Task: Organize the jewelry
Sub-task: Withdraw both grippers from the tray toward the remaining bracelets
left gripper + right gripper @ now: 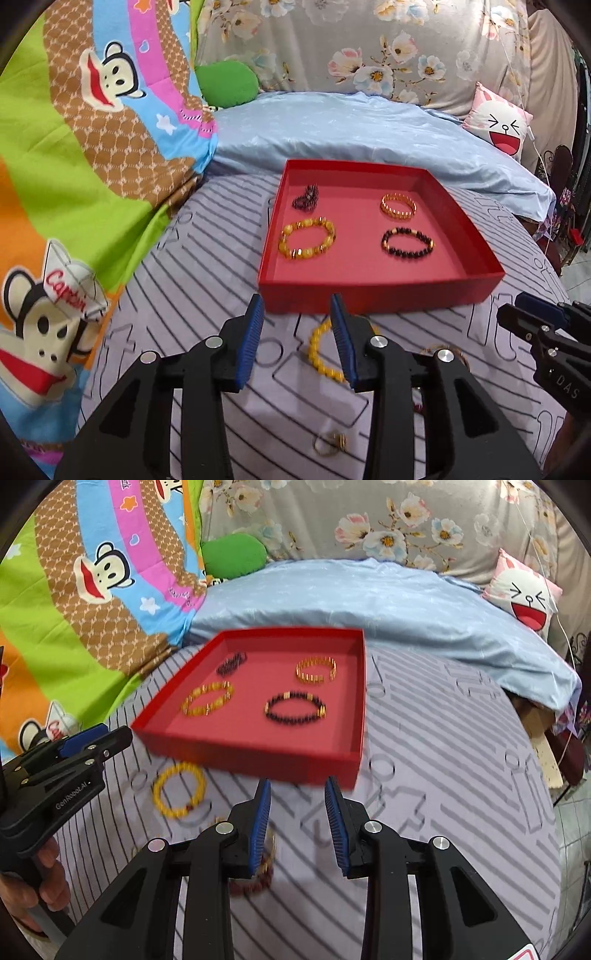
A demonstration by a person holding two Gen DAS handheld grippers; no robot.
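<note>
Shallow red cardboard tray (373,291) holding four beaded bracelets, lying on the striped bed sheet (192,295), left tool (297,339) and right tool (297,821) both hovering apart and empty, yellow beaded bracelet (177,792) lying whole in the right view, half hidden in the left.

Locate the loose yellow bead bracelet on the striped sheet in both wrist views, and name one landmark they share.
Left wrist view: yellow bracelet lies low centre, just below the red tray, partly hidden behind the left claw's right finger.
Right wrist view: yellow bracelet lies lower left, in full view, below the tray's near left corner.
Shared landmark: the red tray.
</note>
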